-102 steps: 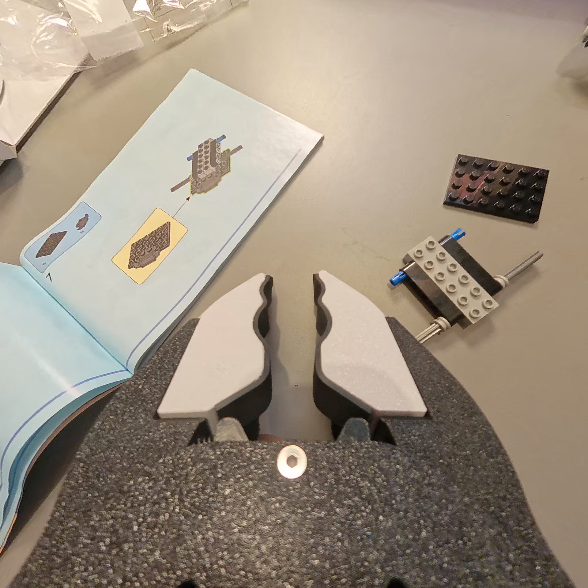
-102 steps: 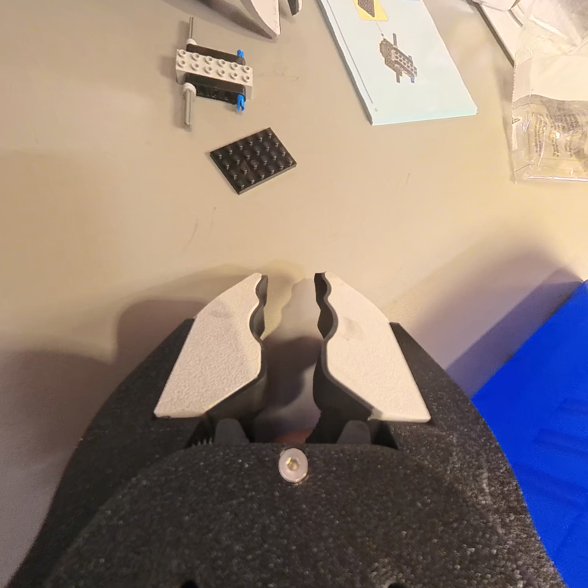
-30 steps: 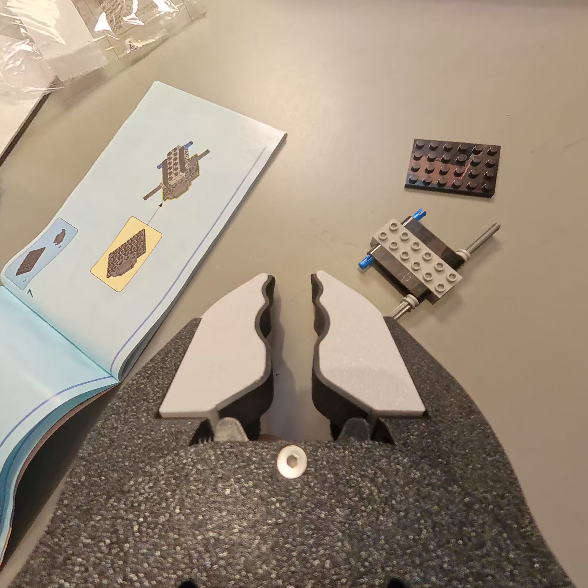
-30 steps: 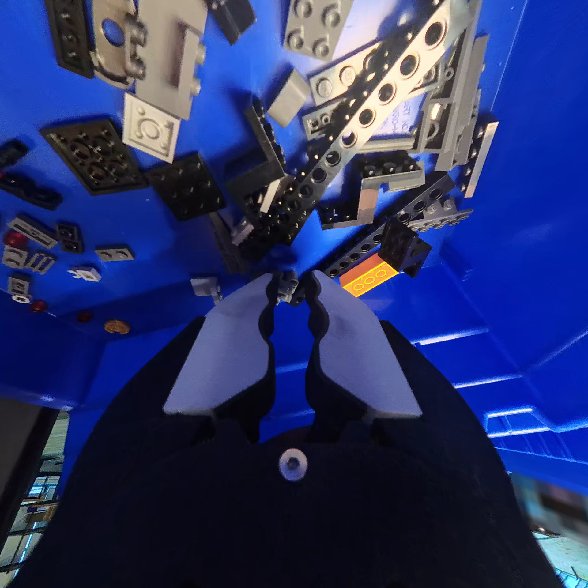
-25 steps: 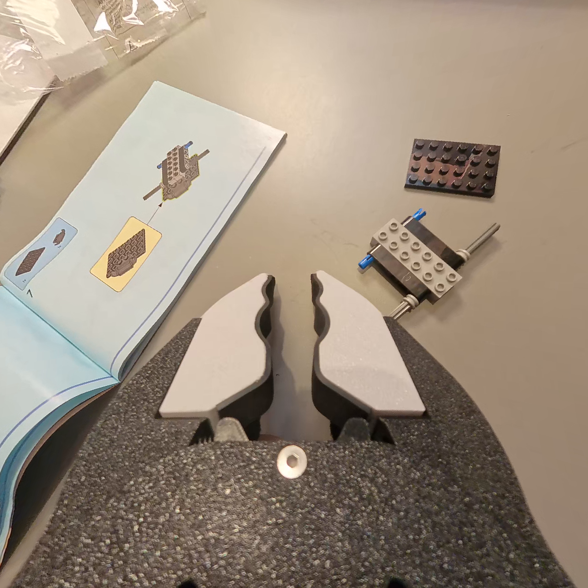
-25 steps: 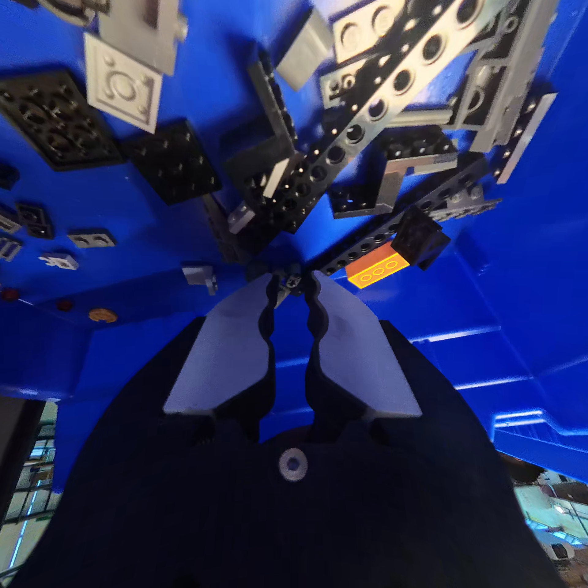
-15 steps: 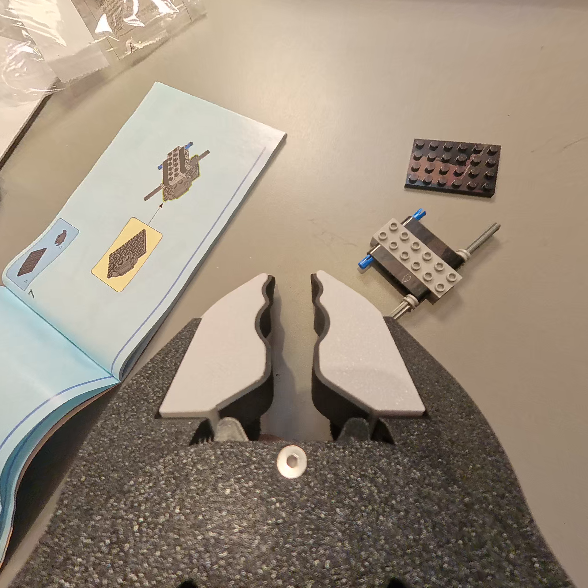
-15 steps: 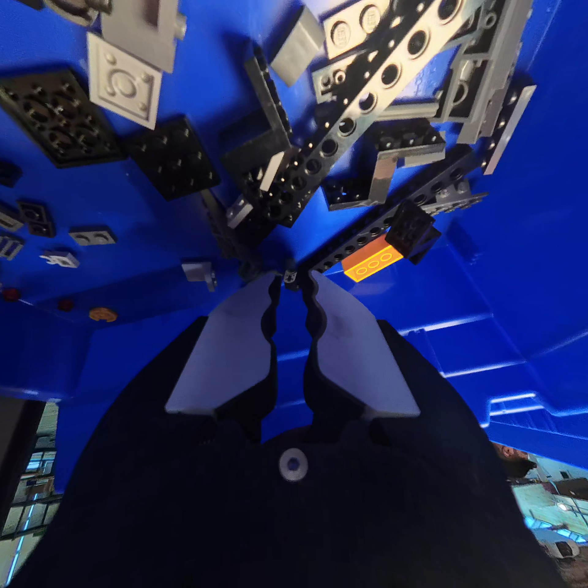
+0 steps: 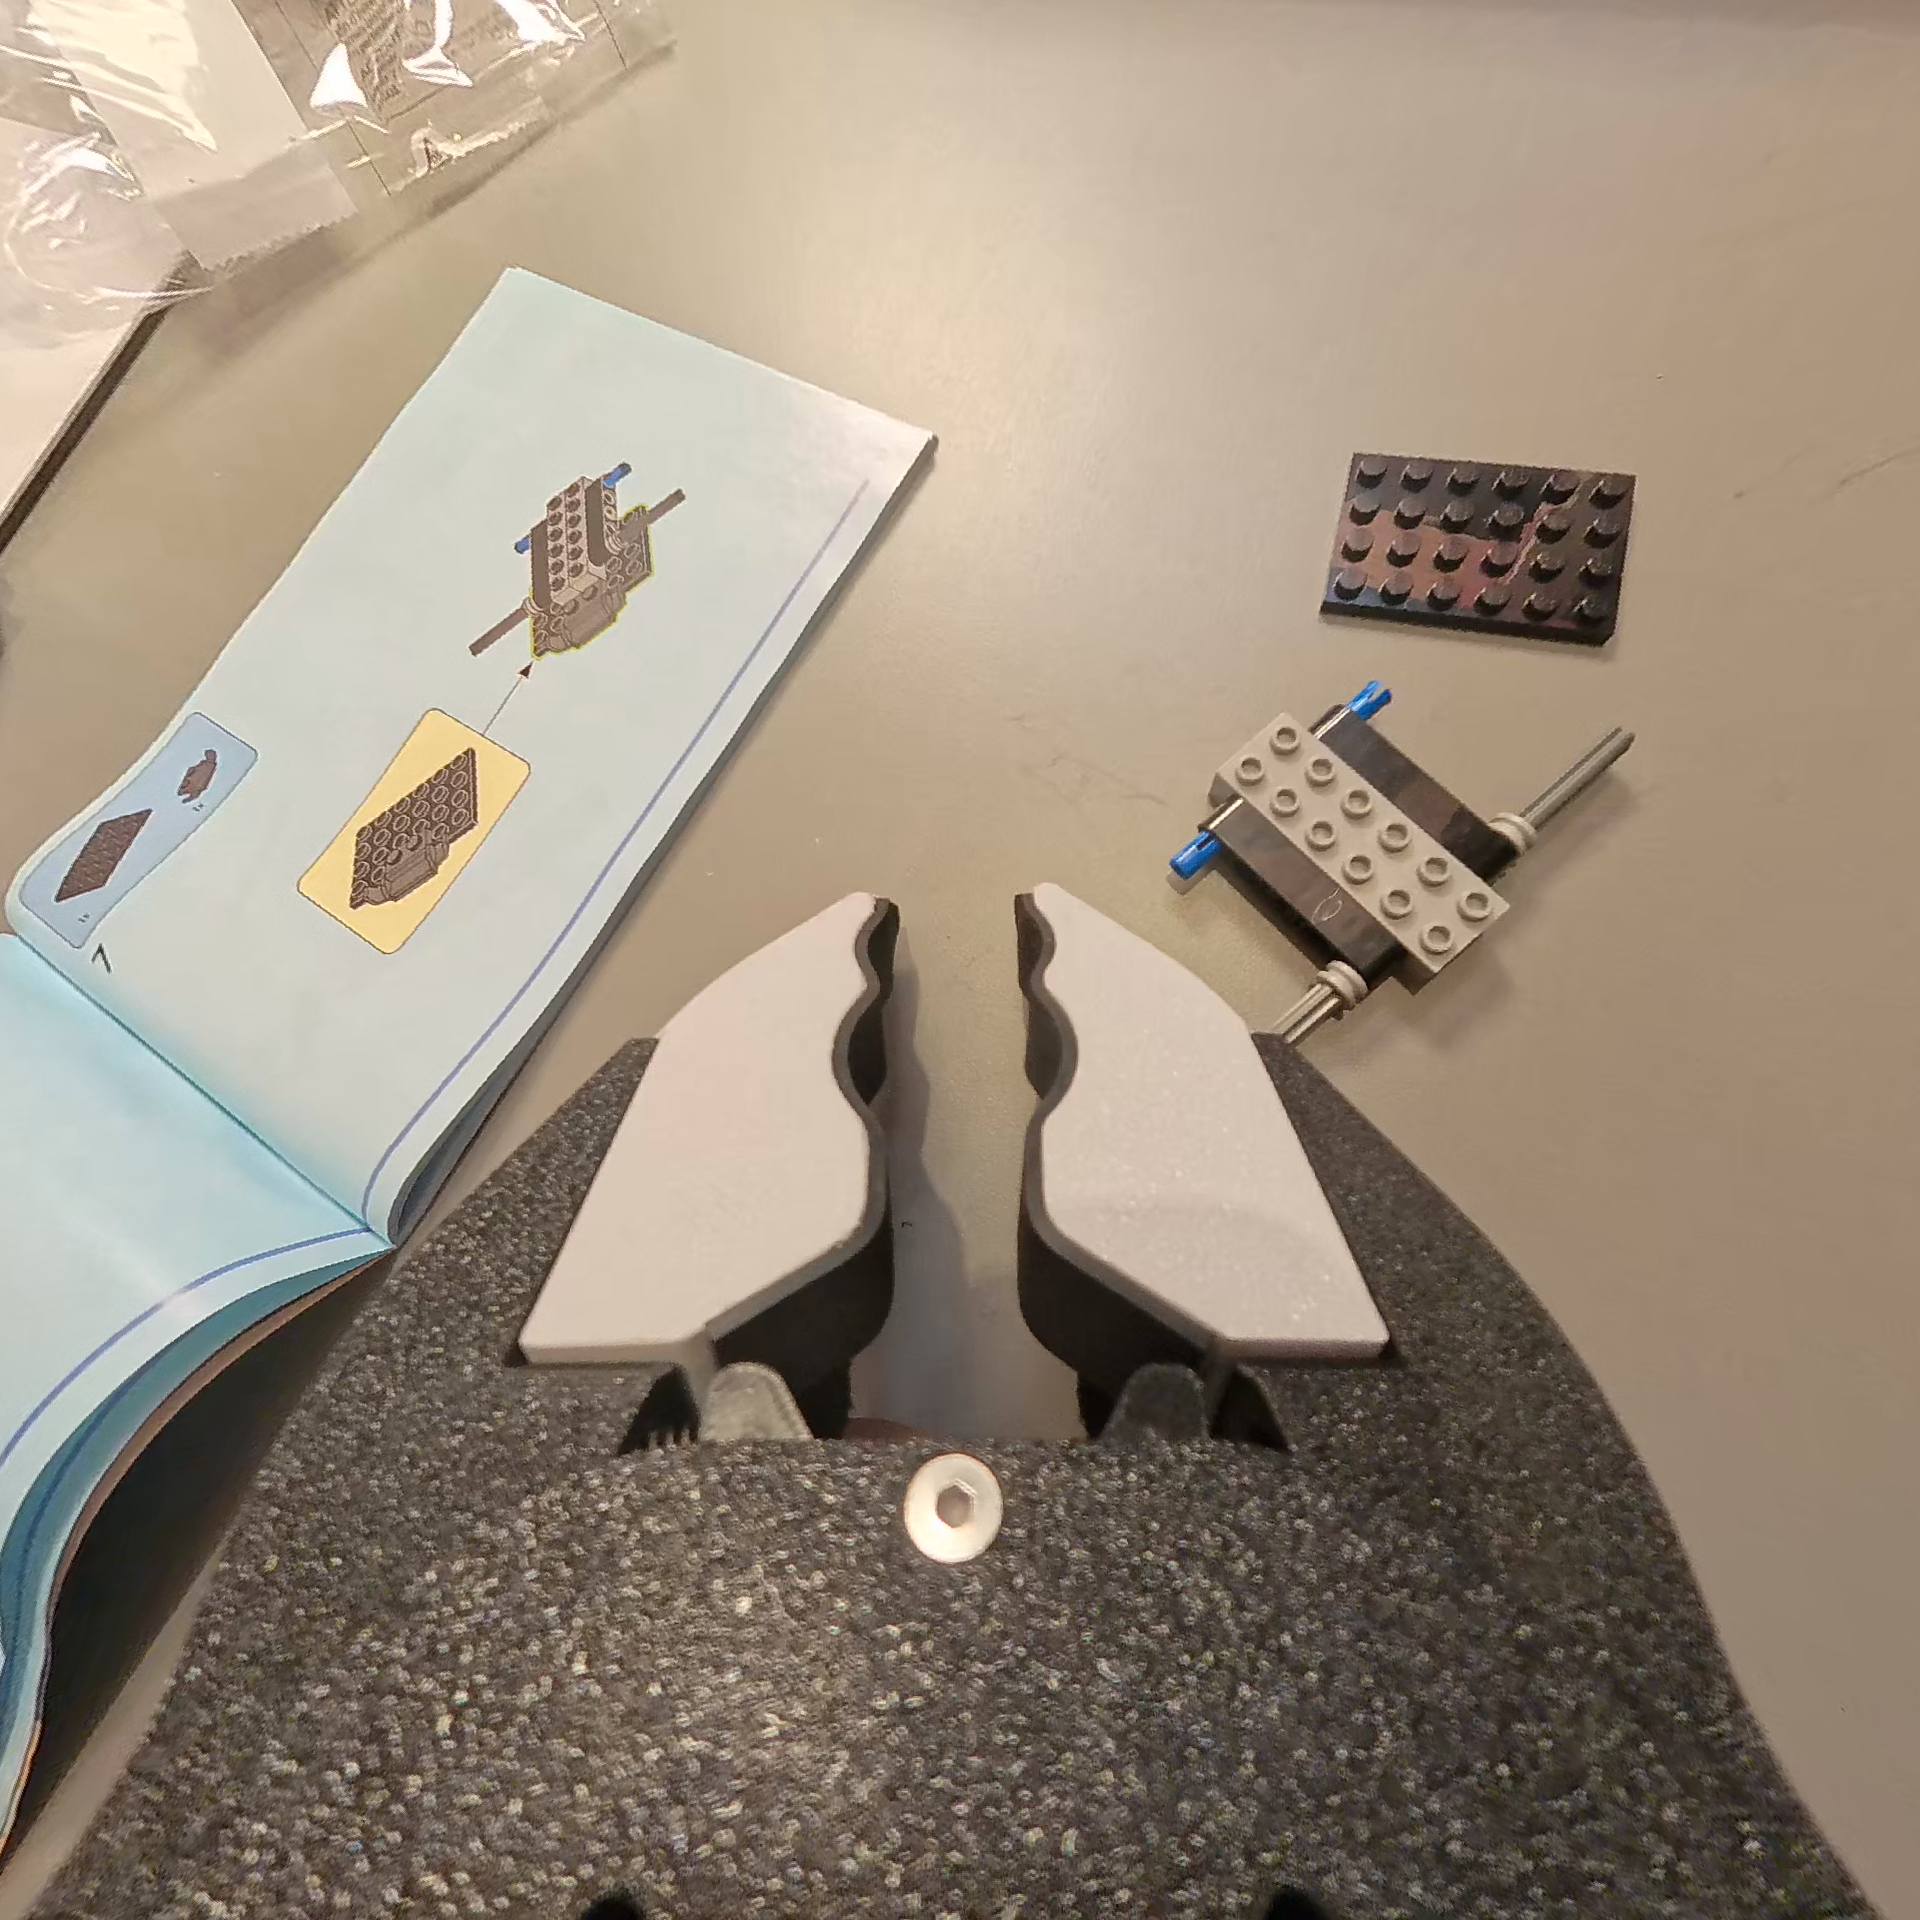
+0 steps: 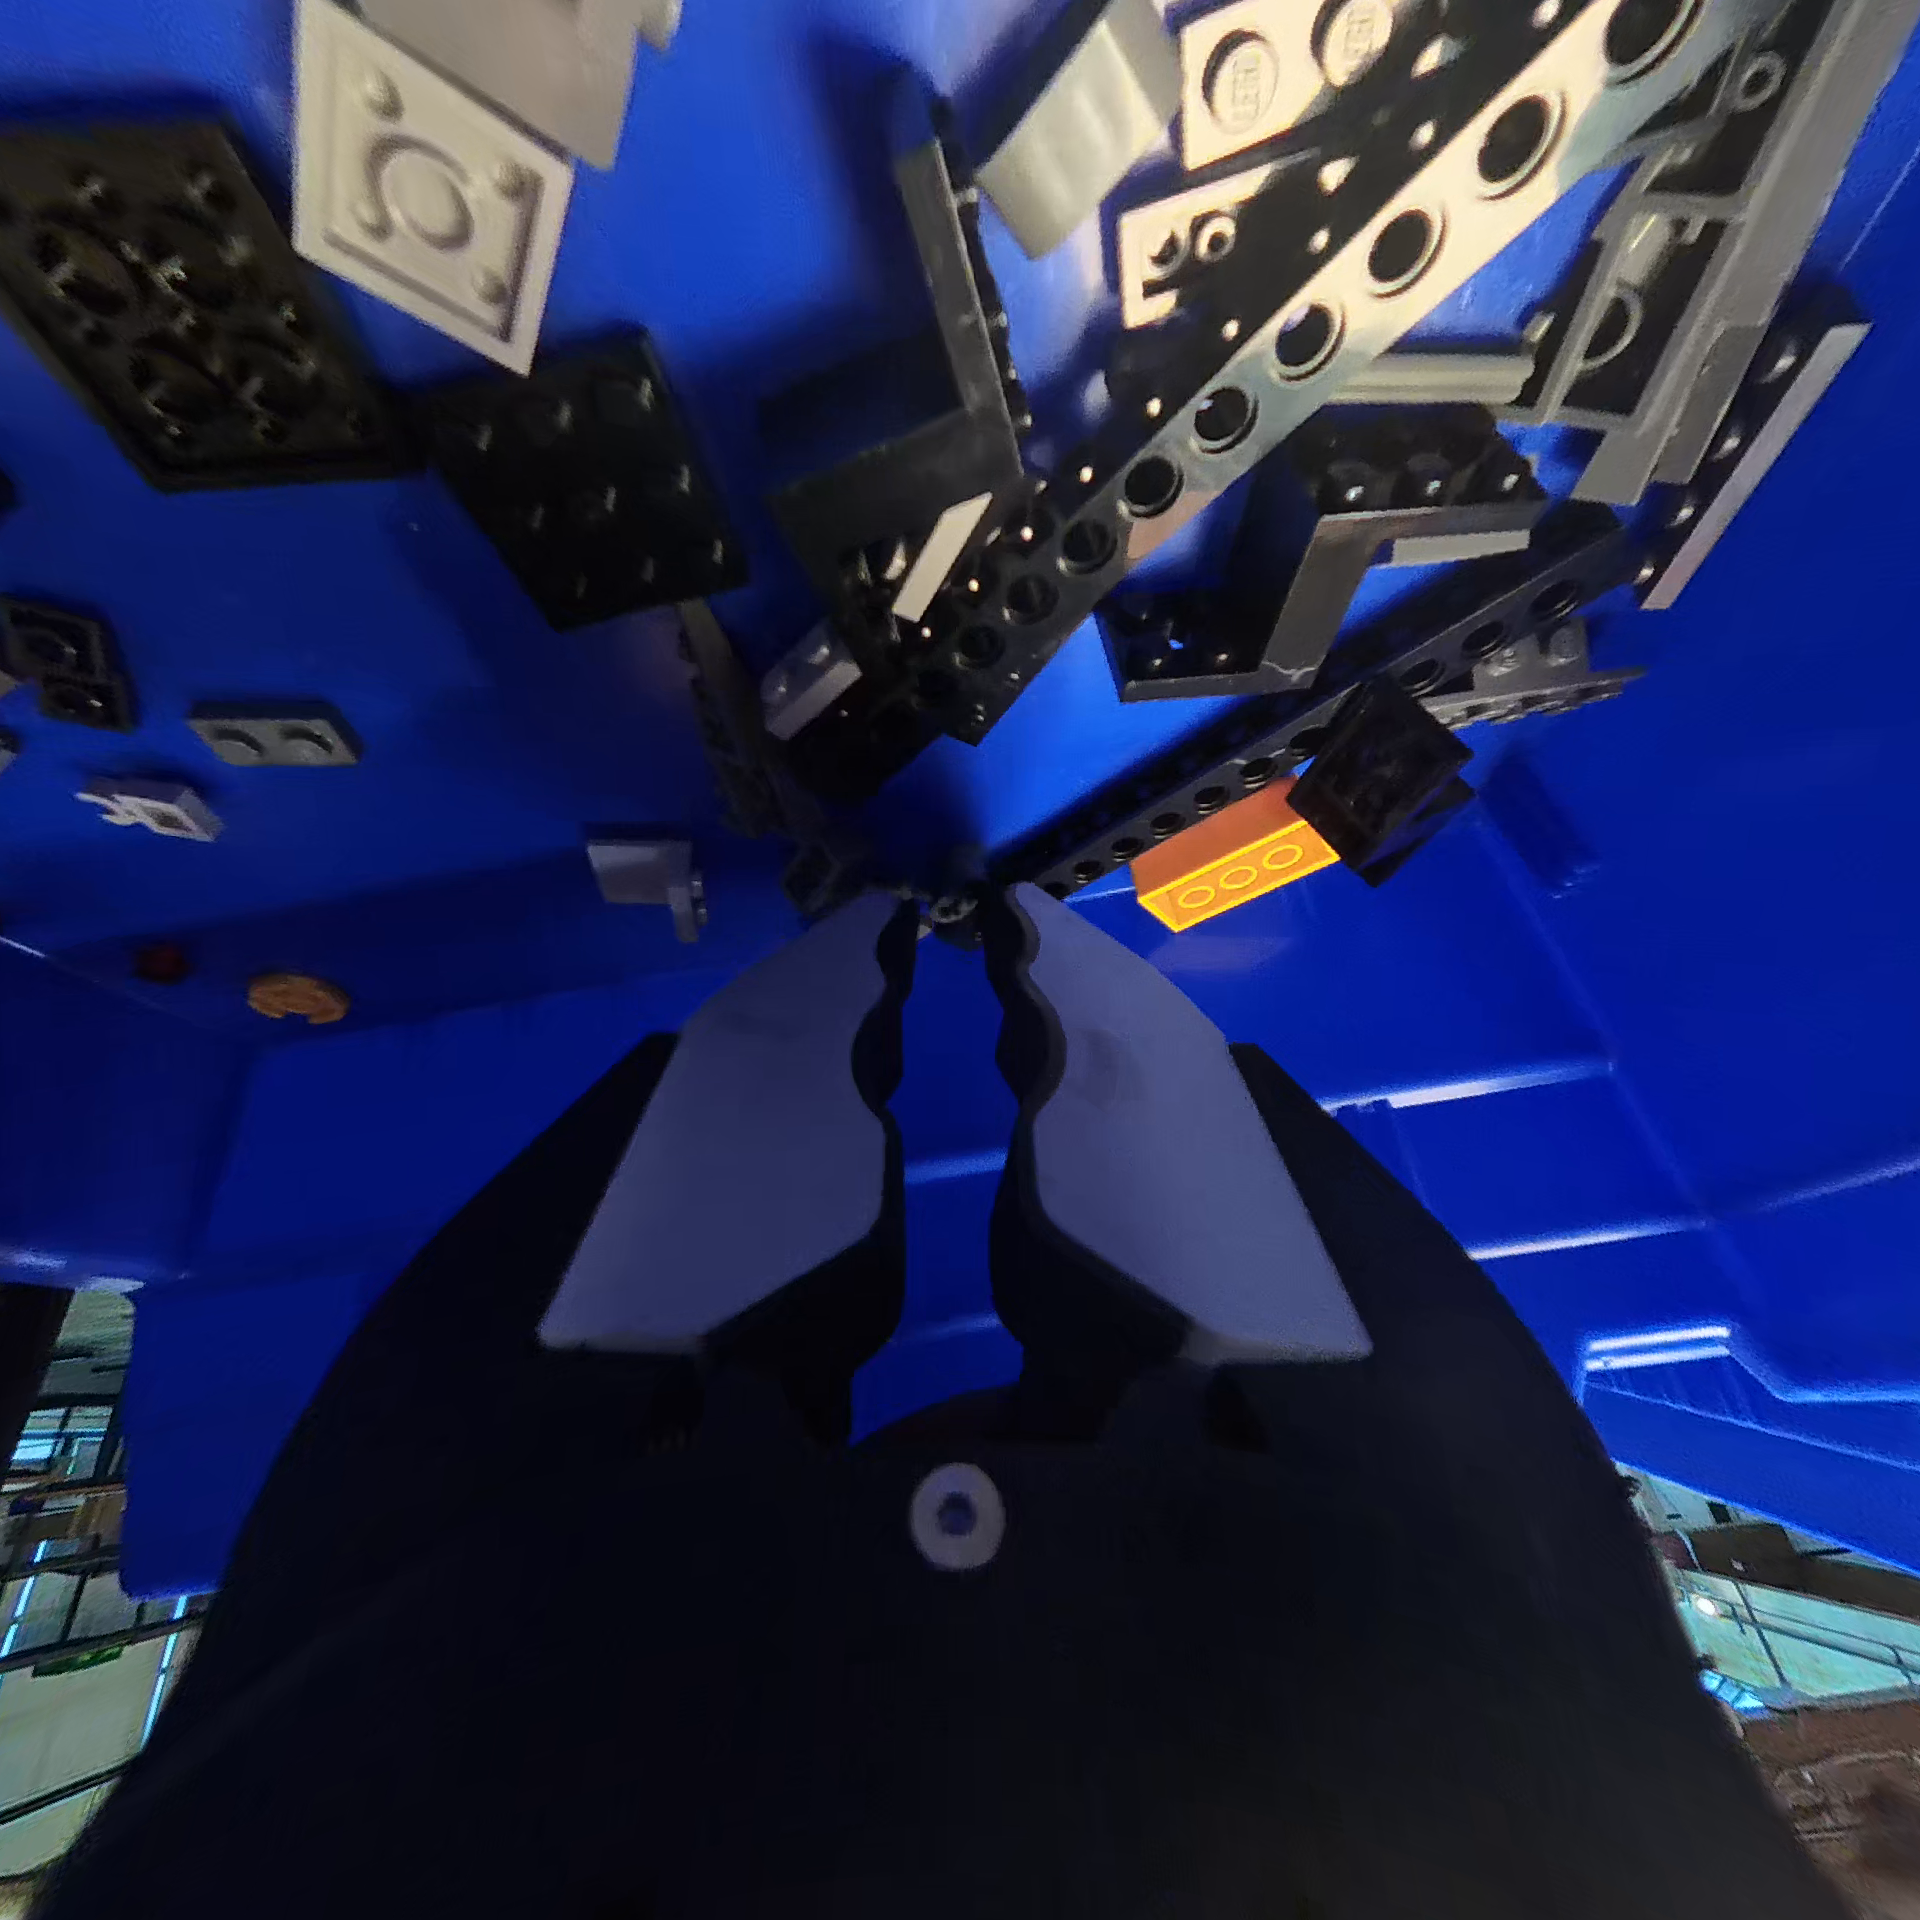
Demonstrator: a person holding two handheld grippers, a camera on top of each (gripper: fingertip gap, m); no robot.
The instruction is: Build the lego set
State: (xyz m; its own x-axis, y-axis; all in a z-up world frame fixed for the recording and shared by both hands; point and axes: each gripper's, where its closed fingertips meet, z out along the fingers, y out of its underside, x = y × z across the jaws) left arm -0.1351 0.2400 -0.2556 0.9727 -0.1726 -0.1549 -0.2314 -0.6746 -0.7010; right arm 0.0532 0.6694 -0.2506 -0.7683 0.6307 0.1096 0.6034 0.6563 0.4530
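Note:
In the left wrist view my left gripper (image 9: 956,914) is open and empty, held above the grey table (image 9: 1143,260). A small assembly (image 9: 1361,862), a grey studded brick on a black block with blue pins and grey axles, lies just to its right. A black studded plate (image 9: 1481,545) lies beyond it. In the right wrist view my right gripper (image 10: 951,920) is inside a blue bin (image 10: 1558,1039). Its fingertips are closed on a small black piece (image 10: 951,912) at the edge of the pile of bricks.
An open light-blue instruction booklet (image 9: 416,779) lies left of the left gripper, with clear plastic bags (image 9: 208,135) at the far left. The bin holds a long grey beam with holes (image 10: 1299,343), an orange brick (image 10: 1231,868), black plates (image 10: 582,478) and a grey square plate (image 10: 426,208). Spacing between my two grippers at the tips: around 45 cm.
The right gripper went from above the table into the blue bin, and its fingers narrowed onto the small black piece. The left gripper has barely moved.

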